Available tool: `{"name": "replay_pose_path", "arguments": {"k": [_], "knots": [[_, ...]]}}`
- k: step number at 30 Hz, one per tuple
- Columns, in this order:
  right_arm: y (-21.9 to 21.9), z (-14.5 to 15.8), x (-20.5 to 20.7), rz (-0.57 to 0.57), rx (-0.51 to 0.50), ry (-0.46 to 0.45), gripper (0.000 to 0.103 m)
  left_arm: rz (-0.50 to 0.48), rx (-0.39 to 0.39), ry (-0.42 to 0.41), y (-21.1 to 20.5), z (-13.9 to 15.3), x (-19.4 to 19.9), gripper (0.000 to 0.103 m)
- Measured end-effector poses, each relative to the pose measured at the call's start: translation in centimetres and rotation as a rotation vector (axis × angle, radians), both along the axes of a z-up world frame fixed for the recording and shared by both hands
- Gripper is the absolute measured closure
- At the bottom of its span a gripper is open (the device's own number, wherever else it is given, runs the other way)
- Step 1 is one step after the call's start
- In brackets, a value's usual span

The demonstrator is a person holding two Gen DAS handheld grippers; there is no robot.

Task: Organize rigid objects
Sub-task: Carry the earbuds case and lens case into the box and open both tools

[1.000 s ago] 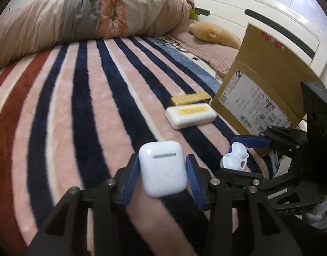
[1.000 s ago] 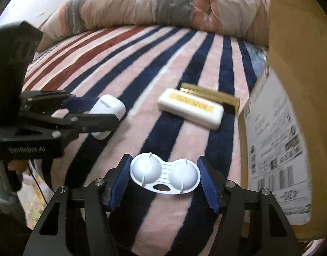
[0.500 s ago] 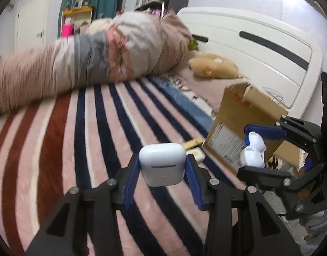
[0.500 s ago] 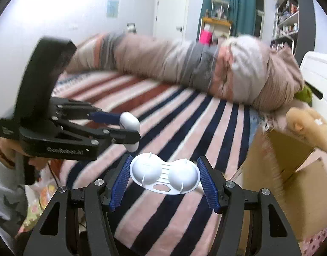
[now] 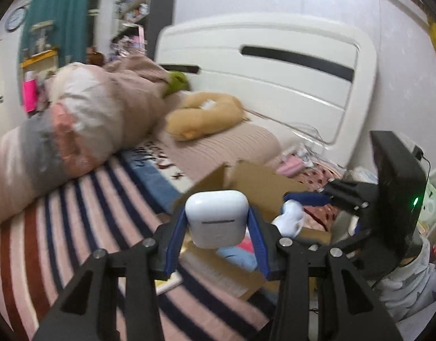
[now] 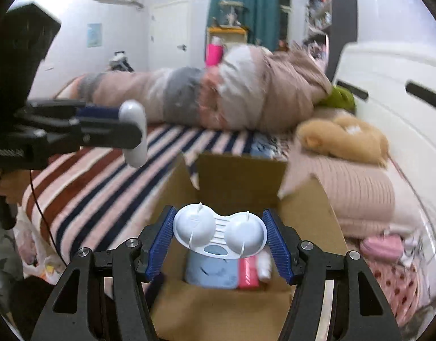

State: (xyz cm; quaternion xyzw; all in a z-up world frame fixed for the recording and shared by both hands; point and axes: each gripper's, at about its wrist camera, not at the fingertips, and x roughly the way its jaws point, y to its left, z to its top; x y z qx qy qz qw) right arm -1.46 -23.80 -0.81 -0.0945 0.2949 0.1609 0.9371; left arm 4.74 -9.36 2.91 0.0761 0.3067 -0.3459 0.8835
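Note:
My left gripper (image 5: 216, 243) is shut on a white earbud case (image 5: 217, 221) and holds it in the air near the left edge of an open cardboard box (image 5: 263, 182). It also shows in the right wrist view (image 6: 134, 133), where the case (image 6: 135, 147) sticks out of it. My right gripper (image 6: 219, 244) is shut on a white double-dome plastic piece (image 6: 219, 234) and holds it above the box opening (image 6: 240, 182). In the left wrist view that piece (image 5: 289, 218) sits over the box. Inside the box lie a light blue item (image 6: 210, 272) and a pink item (image 6: 247, 274).
The box stands on a bed with a striped blanket (image 6: 104, 187). A rolled quilt (image 6: 206, 99) lies along the far side. A tan plush toy (image 6: 343, 136) and a white headboard (image 5: 274, 76) are by the box. A pink pouch (image 6: 382, 245) lies to the right.
Both grippers have risen off the blanket and swung towards the box, still holding their objects. The right gripper now hangs over the box opening; the two bars on the blanket are out of view.

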Motion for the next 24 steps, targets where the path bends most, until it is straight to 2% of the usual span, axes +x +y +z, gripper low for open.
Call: {"name": "replay_pose_path", "arguments": {"k": [3,7,9,12,18,21,24], "knots": [[-1.2,-1.7,0.5,0.002,-0.005,0.051,0.043,-0.033,0.043,0.051,-3.2,-1.4,1.4,0.063],[-1.8,-3.4,1.8,-0.013,-0.034,0.086,0.042,-0.016,0.132,0.097,-5.8,-3.6,3.6,0.063],[-2.1,-3.8,2.2,-0.015,-0.028,0.094,0.034,-0.007,0.154,0.120,-6.5,-4.5,4.5,0.063],[-2.6,-3.9,2.5,-0.012,-0.002,0.095,0.033,-0.002,0.185,0.143,-7.3,-5.8,5.7,0.063],[-3.1,-4.3,2.6,-0.011,0.017,0.106,0.032,0.010,0.170,0.142,-7.4,-5.9,6.2,0.053],[-2.8,-4.1,2.3,-0.011,0.015,0.104,0.032,0.023,0.142,0.133,-6.3,-5.0,5.9,0.052],[-2.2,-3.7,1.8,0.002,0.011,0.095,0.032,0.056,0.108,0.111,-4.3,-3.8,5.3,0.046]]}}
